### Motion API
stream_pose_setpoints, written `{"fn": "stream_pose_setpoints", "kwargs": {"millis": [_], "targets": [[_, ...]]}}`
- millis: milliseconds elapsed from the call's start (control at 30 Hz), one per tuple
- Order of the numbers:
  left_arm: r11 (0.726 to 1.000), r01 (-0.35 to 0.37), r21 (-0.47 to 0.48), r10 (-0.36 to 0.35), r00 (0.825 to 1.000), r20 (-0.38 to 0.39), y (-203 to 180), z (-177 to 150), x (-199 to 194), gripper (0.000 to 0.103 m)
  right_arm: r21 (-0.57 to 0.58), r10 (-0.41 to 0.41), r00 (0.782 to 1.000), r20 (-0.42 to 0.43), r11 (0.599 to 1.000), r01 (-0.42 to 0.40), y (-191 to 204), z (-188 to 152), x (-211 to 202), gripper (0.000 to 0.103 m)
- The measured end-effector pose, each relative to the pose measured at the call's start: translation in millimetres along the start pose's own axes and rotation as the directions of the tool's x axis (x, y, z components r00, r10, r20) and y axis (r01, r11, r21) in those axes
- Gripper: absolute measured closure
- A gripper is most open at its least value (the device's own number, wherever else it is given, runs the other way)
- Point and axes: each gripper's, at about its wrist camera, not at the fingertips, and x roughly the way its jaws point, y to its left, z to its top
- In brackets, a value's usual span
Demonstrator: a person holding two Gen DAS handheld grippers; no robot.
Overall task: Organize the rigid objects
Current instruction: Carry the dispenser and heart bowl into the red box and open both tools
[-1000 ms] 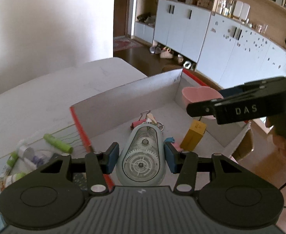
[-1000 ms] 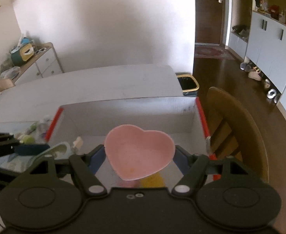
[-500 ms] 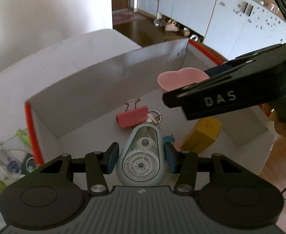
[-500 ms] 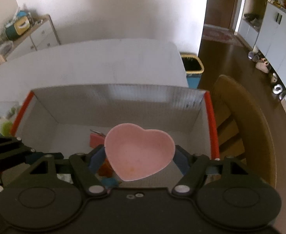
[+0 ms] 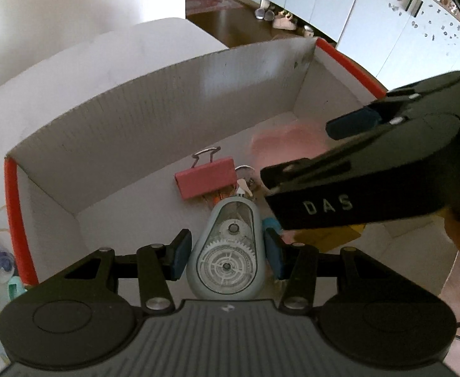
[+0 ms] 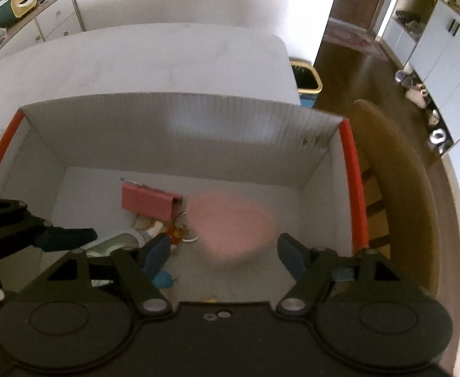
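Hand-held gripper on our left [image 5: 225,256] clamps the tape dispenser [image 5: 226,256] above the box [image 5: 154,100]; our right one [image 6: 220,251] stands wide, pink dish [image 6: 233,224] blurred, apparently released.

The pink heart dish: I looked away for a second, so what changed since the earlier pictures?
The right gripper has let go of the pink heart dish; it is now a blurred shape in the box, clear of the open pads. Both grippers have dipped lower into the box. The left gripper still clamps the correction tape dispenser; the pink binder clip has not moved.
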Motion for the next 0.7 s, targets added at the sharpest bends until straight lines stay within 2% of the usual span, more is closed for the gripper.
{"fn": "stream_pose_setpoints", "kwargs": {"millis": [433, 567, 700], "targets": [[0.999, 0.02, -0.024, -0.022, 0.999, -0.047, 11.5, -1.1, -2.9, 0.054, 0.061, 0.046, 0.998, 0.043, 0.997, -0.049, -15.0, -3.0, -18.4, 0.027], [0.999, 0.032, -0.035, -0.034, 0.999, -0.039, 9.9, 1.8, -8.4, 0.043, 0.073, 0.055, 0.997, 0.056, 0.996, -0.059, -16.8, -8.0, -25.7, 0.027], [0.999, 0.03, -0.027, -0.03, 0.999, -0.019, 8.3, -4.2, -15.1, 0.042, 0.083, 0.067, 0.995, 0.078, 0.994, -0.074, -17.2, -12.7, -36.4, 0.027]]}}
